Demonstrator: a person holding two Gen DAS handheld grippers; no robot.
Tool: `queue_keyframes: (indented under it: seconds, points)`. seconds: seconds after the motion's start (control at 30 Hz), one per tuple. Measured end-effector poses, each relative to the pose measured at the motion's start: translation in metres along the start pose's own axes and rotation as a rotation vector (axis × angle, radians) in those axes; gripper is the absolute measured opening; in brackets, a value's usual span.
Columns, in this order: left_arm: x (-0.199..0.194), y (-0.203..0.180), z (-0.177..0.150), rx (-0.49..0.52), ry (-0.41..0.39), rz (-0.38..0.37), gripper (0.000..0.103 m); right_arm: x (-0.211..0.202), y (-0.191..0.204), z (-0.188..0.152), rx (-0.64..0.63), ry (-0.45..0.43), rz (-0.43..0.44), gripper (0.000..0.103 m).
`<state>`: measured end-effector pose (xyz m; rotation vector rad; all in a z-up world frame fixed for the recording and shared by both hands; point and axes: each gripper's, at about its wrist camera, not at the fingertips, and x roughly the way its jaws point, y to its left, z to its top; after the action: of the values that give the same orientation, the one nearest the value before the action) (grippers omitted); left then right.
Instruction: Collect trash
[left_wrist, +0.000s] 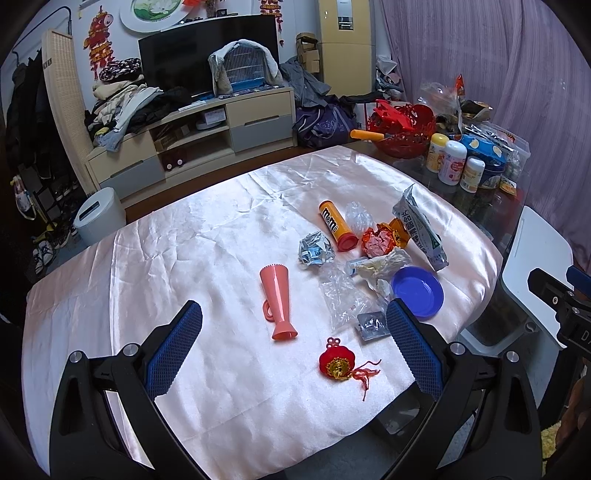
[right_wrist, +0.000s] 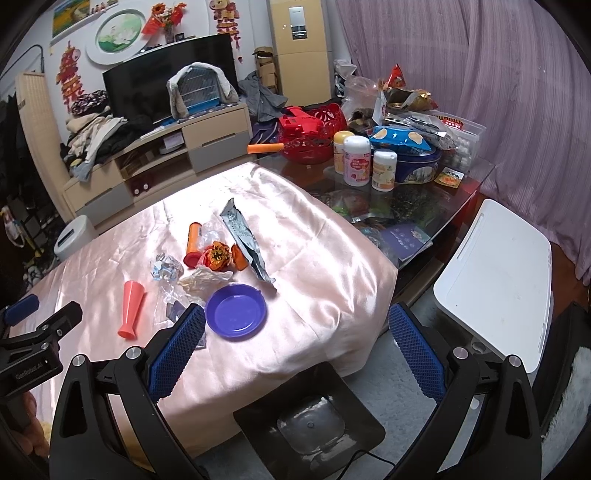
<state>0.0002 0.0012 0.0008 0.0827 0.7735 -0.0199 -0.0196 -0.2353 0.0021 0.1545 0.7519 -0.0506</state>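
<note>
Both tools hang with fingers spread wide and nothing between them: the left tool (left_wrist: 293, 349) above the pink-draped surface (left_wrist: 184, 258), the right tool (right_wrist: 295, 350) off the surface's near corner, over a black bin with a clear liner (right_wrist: 310, 424) on the floor. Nothing looks collected yet, so this is likely the opening approach.

In the left wrist view the trash clusters at about 1 o'clock from the tool: a crumpled foil wad (left_wrist: 316, 248), an M&M's tube (left_wrist: 337, 225), an orange-pink crumpled wrapper (left_wrist: 380, 242), a silver snack packet (left_wrist: 421, 229), a crumpled tissue (left_wrist: 384, 266) and a clear plastic bag (left_wrist: 340, 295). A purple dish (left_wrist: 417, 291), a pink cone-shaped cup (left_wrist: 279, 295) and a red lantern charm (left_wrist: 338, 360) lie nearby.

The next move probably calls for lowering one tool onto a single piece, perhaps the foil wad, closing firmly, then carrying it to the bin.
</note>
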Motion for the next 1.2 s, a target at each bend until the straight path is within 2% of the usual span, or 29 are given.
queue_keyframes:
  seconds: [0.47, 0.9, 1.03, 1.2]
  points:
    - [0.0, 0.001, 0.0, -0.001, 0.001, 0.003, 0.094, 0.0, -0.002, 0.001, 0.001, 0.002, 0.004, 0.1]
    - [0.009, 0.008, 0.002, 0.008, 0.001, 0.038, 0.095, 0.019, 0.003, -0.003, -0.013, 0.032, 0.024, 0.1]
    - [0.018, 0.004, -0.007, 0.029, 0.029, 0.034, 0.095, 0.029, 0.003, -0.004, -0.008, 0.049, 0.031, 0.099]
    - [0.039, -0.007, -0.027, 0.066, 0.112, -0.019, 0.094, 0.049, -0.001, -0.009, 0.021, 0.101, 0.063, 0.099]
